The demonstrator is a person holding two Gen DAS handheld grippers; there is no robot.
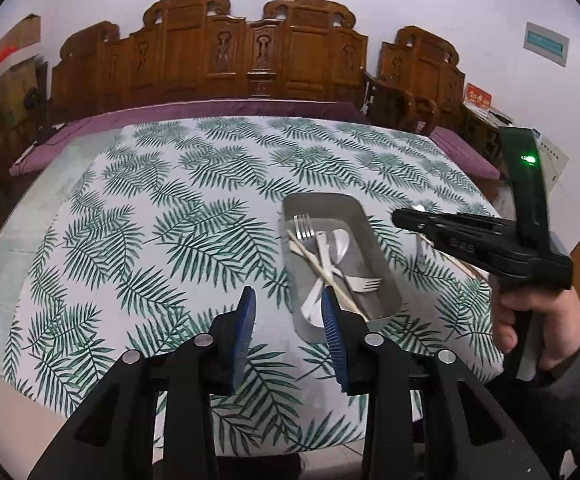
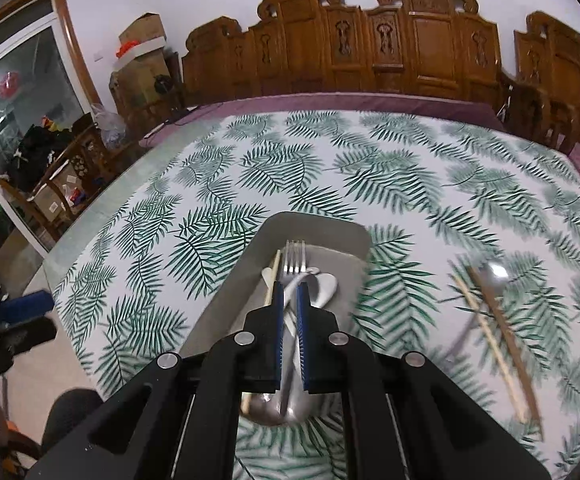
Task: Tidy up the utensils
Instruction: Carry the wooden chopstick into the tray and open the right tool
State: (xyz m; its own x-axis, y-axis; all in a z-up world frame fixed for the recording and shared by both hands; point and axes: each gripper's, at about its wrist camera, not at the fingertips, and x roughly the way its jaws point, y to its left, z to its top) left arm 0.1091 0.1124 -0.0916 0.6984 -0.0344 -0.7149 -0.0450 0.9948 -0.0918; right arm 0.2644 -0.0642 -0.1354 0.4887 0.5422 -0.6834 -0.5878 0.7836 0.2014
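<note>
The left gripper (image 1: 288,300) has its blue pads partly apart with nothing between them, above the leaf-patterned tablecloth (image 1: 178,208) just beside the near end of the grey tray (image 1: 373,240). The right gripper (image 2: 290,289) has its pads nearly together, with only a thin gap that seems empty, and it hovers over the tray, where a fork (image 2: 294,258), a white spoon (image 2: 323,284) and a chopstick (image 2: 272,280) lie mixed together. More chopsticks (image 2: 489,332), blurred, lie on the cloth well to the right of the tray, and carved wooden chairs (image 2: 409,40) stand behind the table.
</note>
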